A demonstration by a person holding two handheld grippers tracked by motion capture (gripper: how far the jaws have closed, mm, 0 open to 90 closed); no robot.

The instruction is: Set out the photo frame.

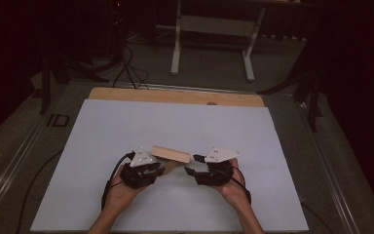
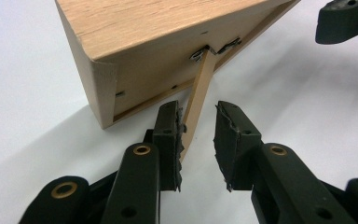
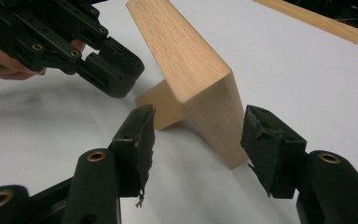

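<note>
Left gripper (image 2: 198,142): its two black jaws stand partly open; the thin strip of the stand runs up between them. The strip lies against the pad at that view's left and clear of the other, so it is flanked, not clamped.

Stand strip (image 2: 196,102): a thin, flat, light wooden easel leg, hinged by a small metal clip to the frame's back. Its long axis runs from the clip down toward the left gripper's jaws, its free end low between them.

Right gripper (image 3: 198,140): black jaws wide open, one on each side of the frame's near end; neither pad touches the wood, so nothing is held.

Frame (image 1: 171,154): a light oak, thick-edged rectangular wooden picture frame, tilted with one long edge on the white table sheet (image 1: 175,124) and propped on the strip. It lies just ahead of both pairs of jaws and between the two grippers, its long axis running across from one gripper to the other.

Nearer hand: the left gripper is the one on the strip; the right gripper (image 1: 191,165) is at the frame's end.

Relation the next move likely turns on: the strip lies in line with the left gripper's gap, so closing would take it across its thin faces.
</note>
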